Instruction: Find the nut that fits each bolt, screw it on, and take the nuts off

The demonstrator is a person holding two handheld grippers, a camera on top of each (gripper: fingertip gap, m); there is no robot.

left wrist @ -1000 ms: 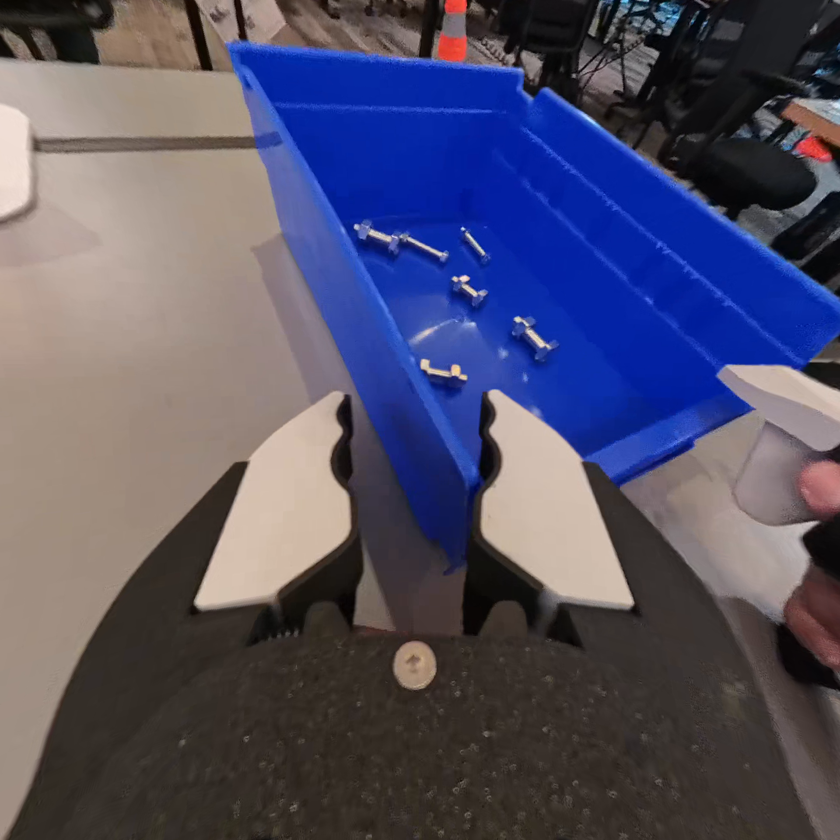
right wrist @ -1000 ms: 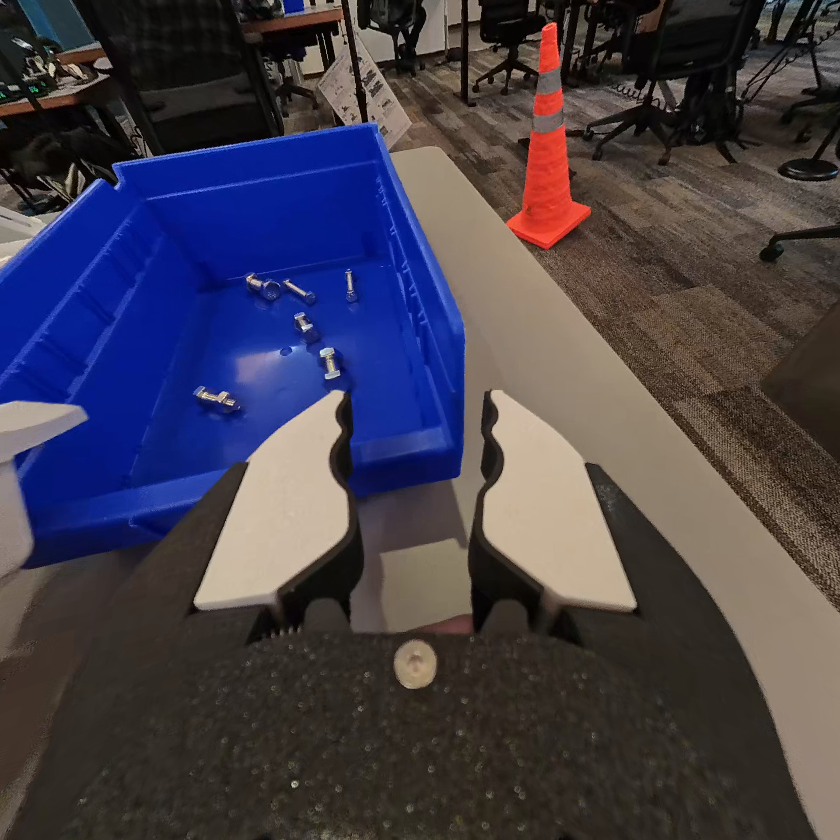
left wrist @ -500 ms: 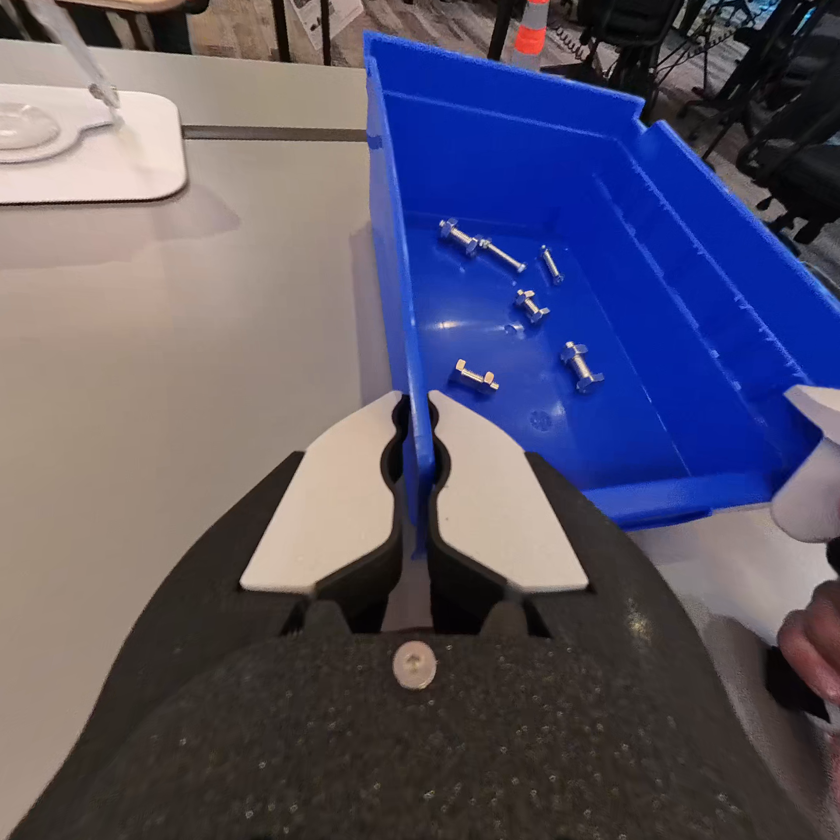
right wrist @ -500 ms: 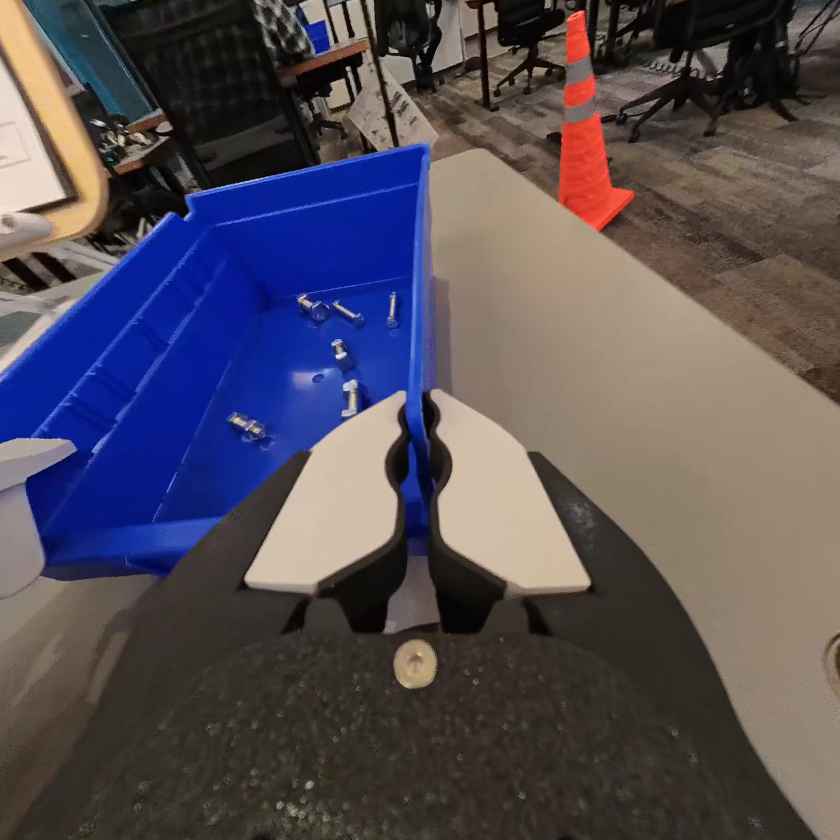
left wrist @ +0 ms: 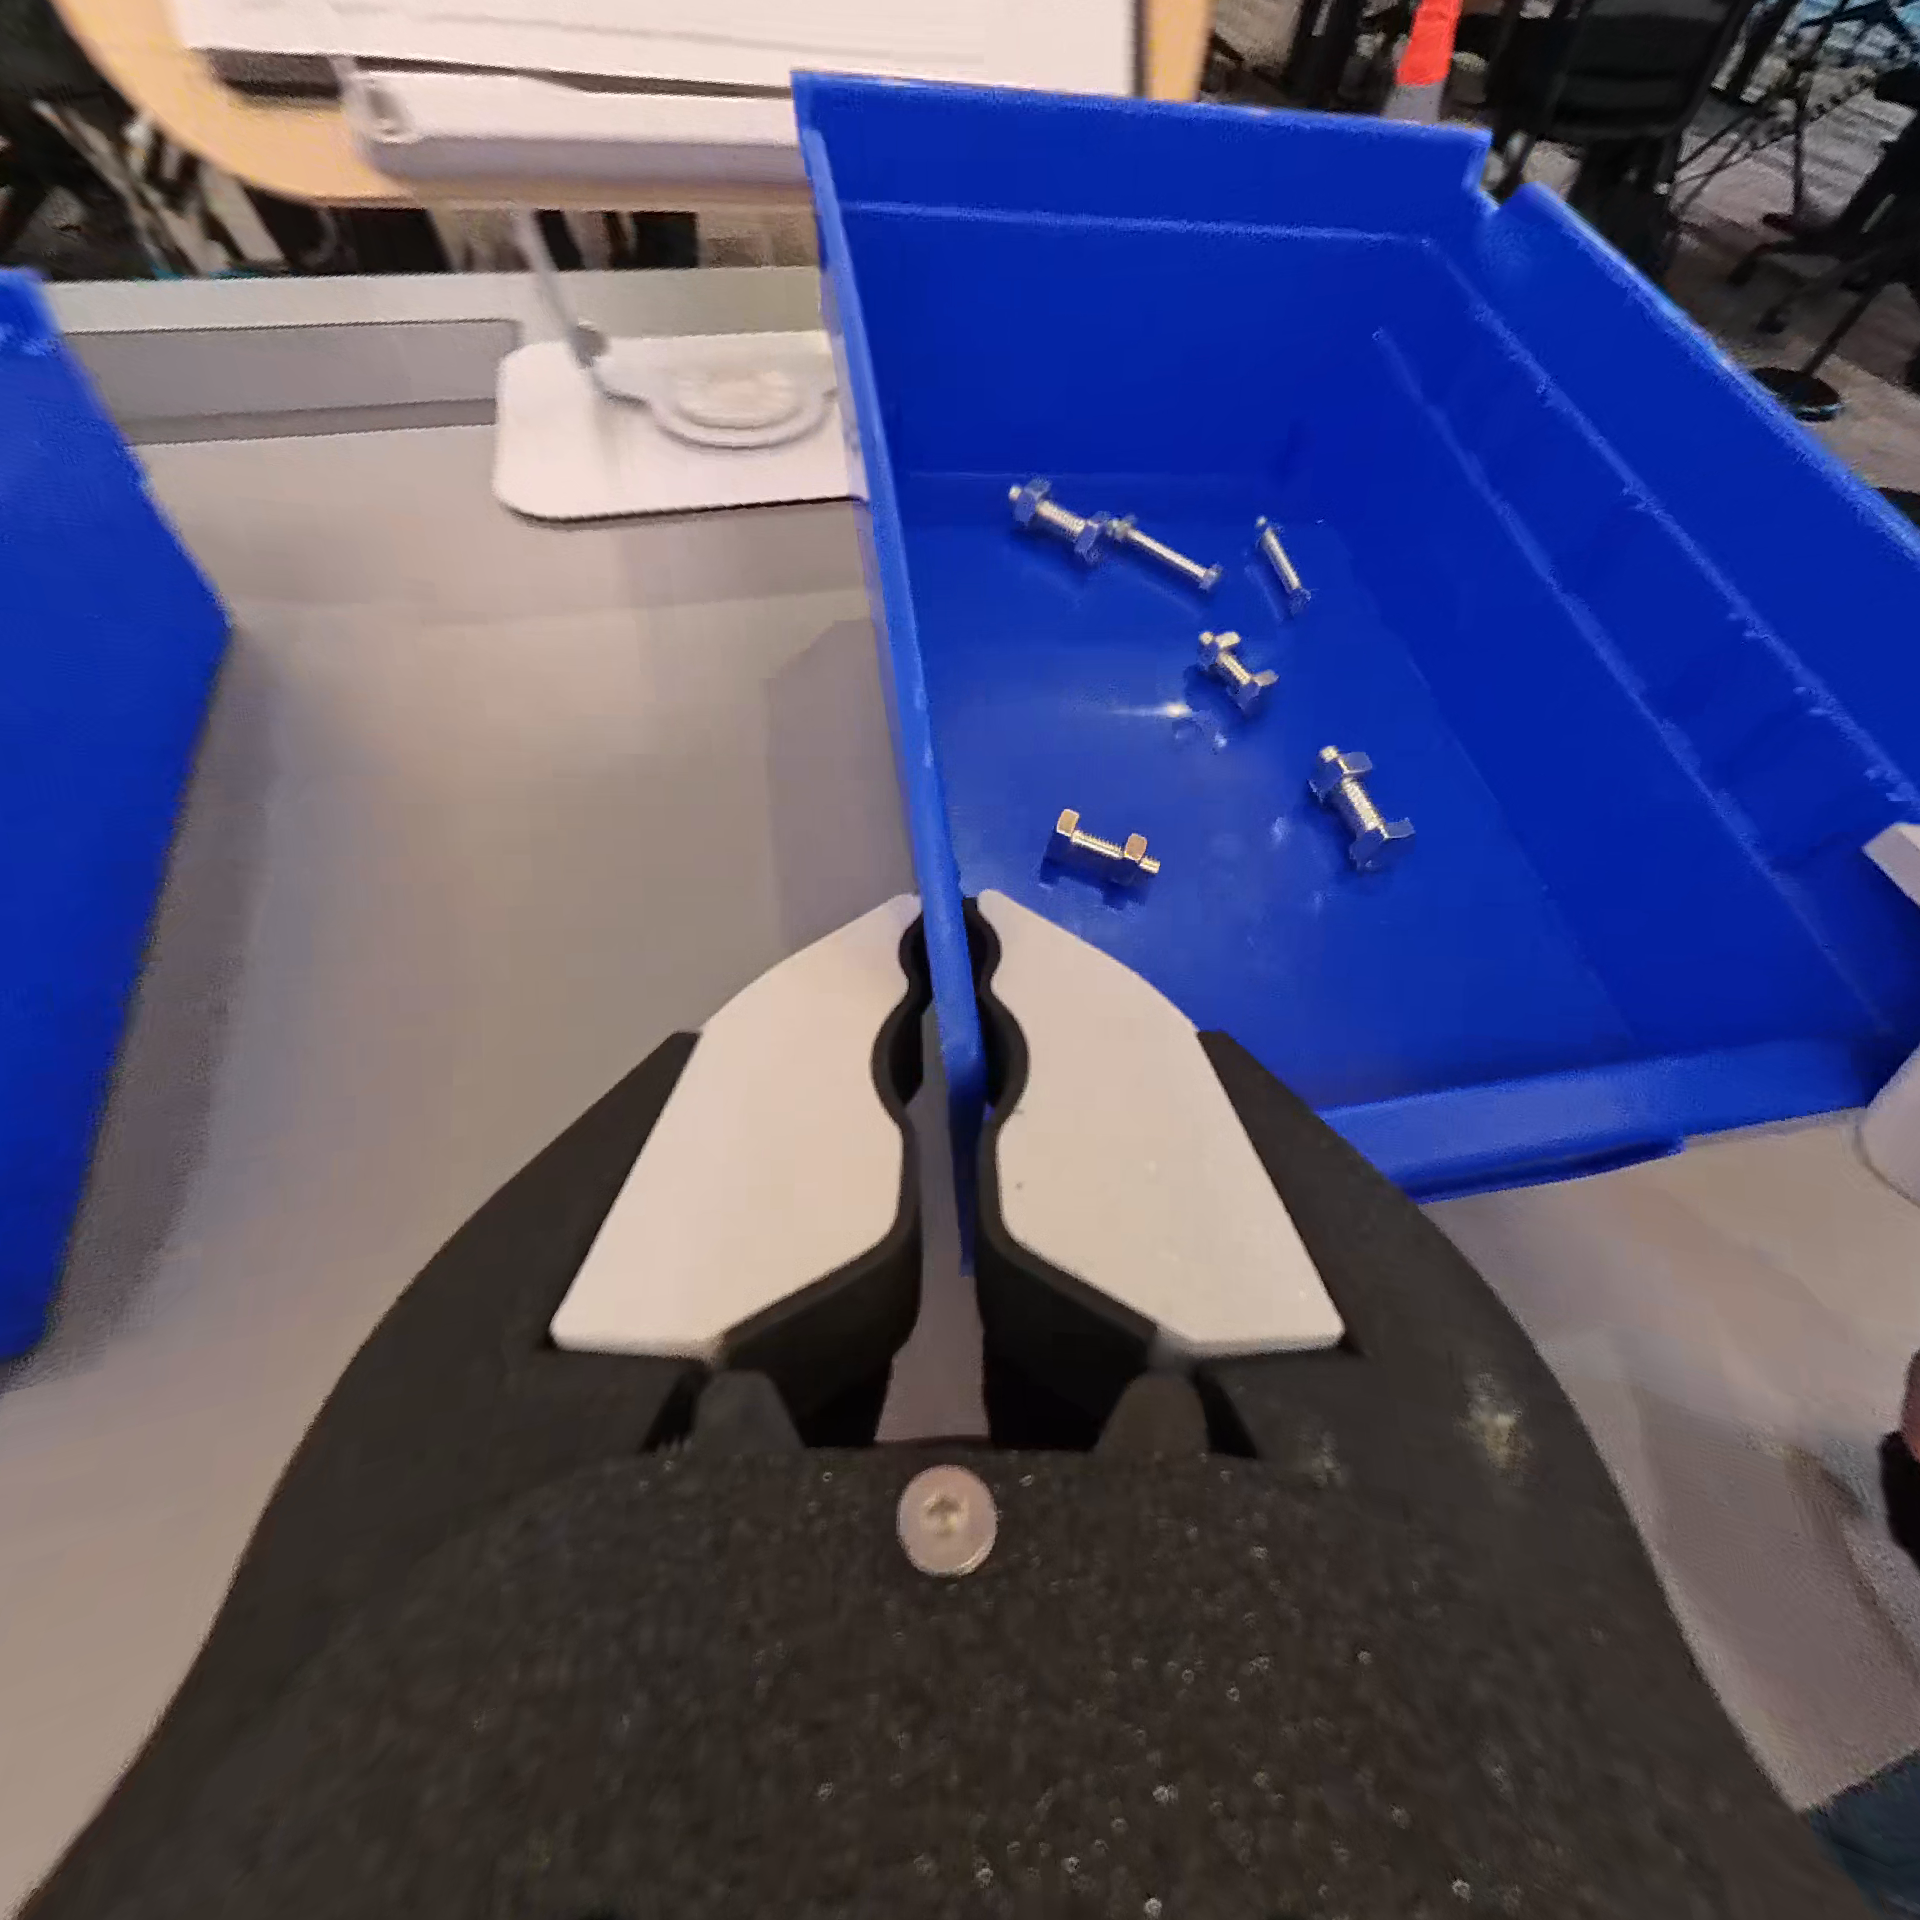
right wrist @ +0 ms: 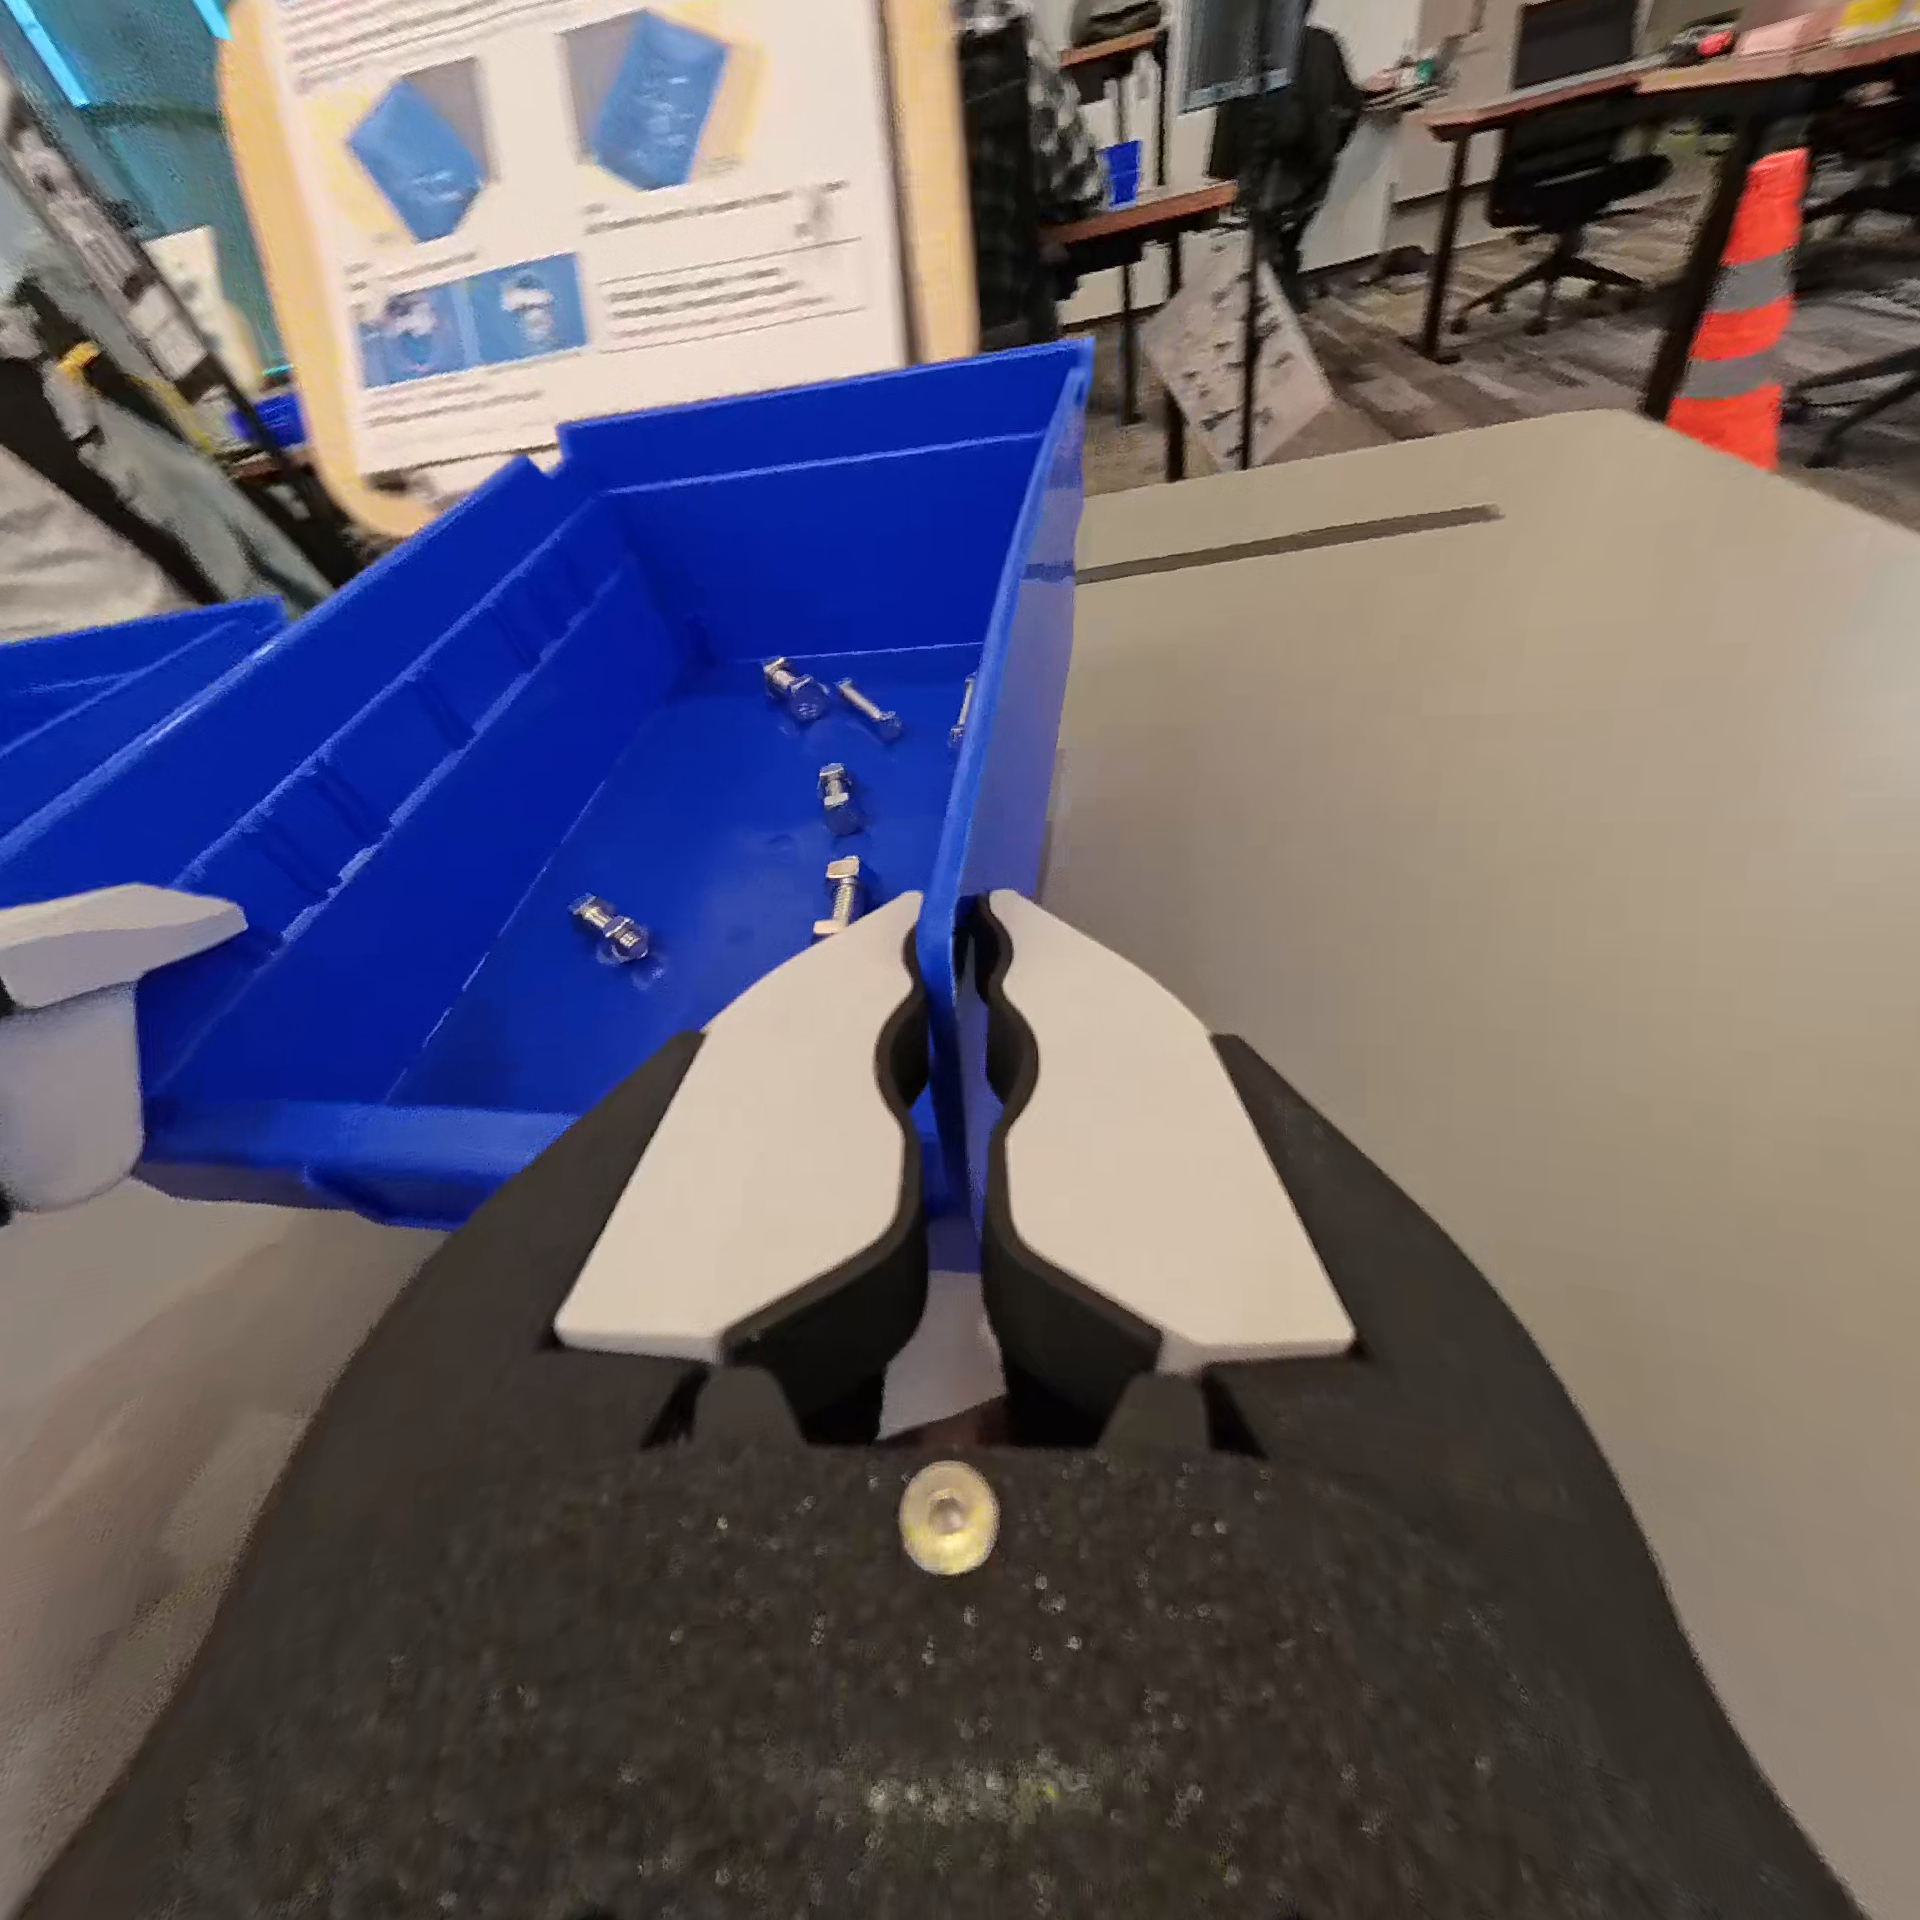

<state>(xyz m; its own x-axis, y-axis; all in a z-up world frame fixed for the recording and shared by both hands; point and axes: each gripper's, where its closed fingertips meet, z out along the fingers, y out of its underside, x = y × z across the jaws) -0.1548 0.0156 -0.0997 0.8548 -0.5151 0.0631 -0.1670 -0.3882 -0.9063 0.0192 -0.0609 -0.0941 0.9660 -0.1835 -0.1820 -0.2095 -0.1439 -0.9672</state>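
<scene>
A blue bin (left wrist: 1507, 436) stands on the grey table and holds several silver bolts with nuts on them, such as one (left wrist: 1103, 854) near its left wall and one (left wrist: 1359, 808) farther right. My left gripper (left wrist: 948, 914) is shut on the bin's left wall (left wrist: 914, 665). My right gripper (right wrist: 951, 909) is shut on the bin's right wall (right wrist: 1003, 665). The bolts also show in the right wrist view (right wrist: 842, 798). The left gripper's finger (right wrist: 114, 935) shows at the left edge of the right wrist view.
A second blue bin (left wrist: 83, 790) stands to the left on the table (left wrist: 520, 790). A white stand base (left wrist: 665, 436) lies behind. A poster board (right wrist: 582, 208), desks, chairs and an orange cone (right wrist: 1745, 301) stand beyond the table. There is about 20 cm between the tips of the two grippers.
Both grippers went from wide open to shut on the bin's opposite side walls. The bin has since swung, so the view behind it has changed.
</scene>
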